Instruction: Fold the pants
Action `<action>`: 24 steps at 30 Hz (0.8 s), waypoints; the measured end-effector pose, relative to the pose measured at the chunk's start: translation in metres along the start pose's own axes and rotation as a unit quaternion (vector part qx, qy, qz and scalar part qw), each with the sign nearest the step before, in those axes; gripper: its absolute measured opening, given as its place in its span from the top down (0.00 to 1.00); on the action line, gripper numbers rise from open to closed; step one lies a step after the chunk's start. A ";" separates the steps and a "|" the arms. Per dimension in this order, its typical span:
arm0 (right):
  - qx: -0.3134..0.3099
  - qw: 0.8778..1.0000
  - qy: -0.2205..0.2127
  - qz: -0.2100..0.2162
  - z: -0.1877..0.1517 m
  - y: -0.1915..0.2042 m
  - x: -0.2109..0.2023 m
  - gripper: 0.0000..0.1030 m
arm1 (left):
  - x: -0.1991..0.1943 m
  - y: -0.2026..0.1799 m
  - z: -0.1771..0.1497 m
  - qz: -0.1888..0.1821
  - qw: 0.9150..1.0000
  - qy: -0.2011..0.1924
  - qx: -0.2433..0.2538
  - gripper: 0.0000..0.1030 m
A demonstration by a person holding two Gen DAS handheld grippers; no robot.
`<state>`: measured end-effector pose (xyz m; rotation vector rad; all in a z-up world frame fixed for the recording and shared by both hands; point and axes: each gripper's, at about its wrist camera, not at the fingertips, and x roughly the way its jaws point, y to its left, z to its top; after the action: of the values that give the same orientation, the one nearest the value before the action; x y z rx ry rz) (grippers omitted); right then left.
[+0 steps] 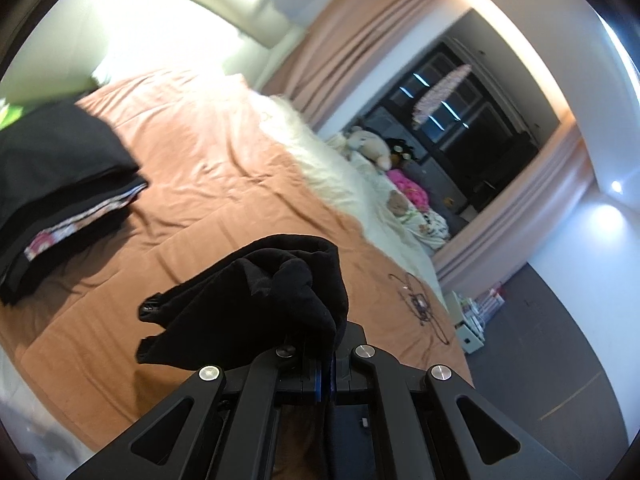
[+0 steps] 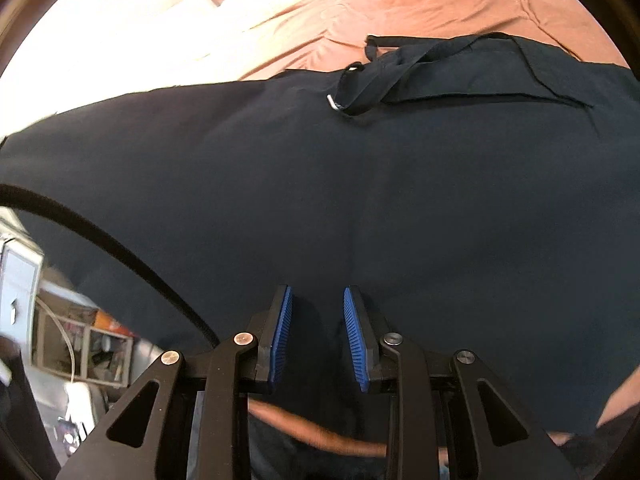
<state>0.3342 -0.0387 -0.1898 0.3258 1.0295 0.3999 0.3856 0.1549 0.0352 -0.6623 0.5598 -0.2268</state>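
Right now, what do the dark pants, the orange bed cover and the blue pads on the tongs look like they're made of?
Dark pants: thin woven fabric, matte; they lie smooth, with a strap and small metal ring.
Orange bed cover: soft stitched cloth, possibly a quilt; fine wrinkles, slight sheen.
Blue pads on the right tongs: ribbed, likely rubber or soft plastic.

Both wrist views (close) overlook the bed (image 1: 208, 184).
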 end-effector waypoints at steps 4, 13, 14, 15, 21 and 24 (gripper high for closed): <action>0.019 0.999 -0.026 0.020 0.001 -0.018 -0.021 0.76 | 0.006 -0.049 0.007 -0.013 0.999 0.008 0.040 0.98; 0.045 0.993 -0.111 0.021 -0.029 -0.047 -0.091 0.70 | 0.024 -0.166 0.003 -0.054 0.990 0.027 0.130 0.98; 0.051 0.991 -0.120 0.022 -0.032 -0.051 -0.096 0.61 | 0.027 -0.179 0.002 -0.058 0.988 0.029 0.139 0.98; 0.057 0.989 -0.133 0.019 -0.036 -0.054 -0.104 0.58 | 0.029 -0.190 0.000 -0.062 0.987 0.031 0.147 0.98; 0.080 0.979 -0.186 0.012 -0.056 -0.079 -0.151 0.51 | 0.048 -0.250 -0.018 -0.087 0.978 0.048 0.184 0.98; 0.092 0.975 -0.203 0.005 -0.068 -0.099 -0.176 0.51 | 0.062 -0.278 -0.032 -0.098 0.973 0.061 0.199 0.98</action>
<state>0.2112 -0.2032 -0.1328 0.5536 0.6641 0.2326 0.4125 -0.0992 0.1651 -0.3135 0.5464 -0.5528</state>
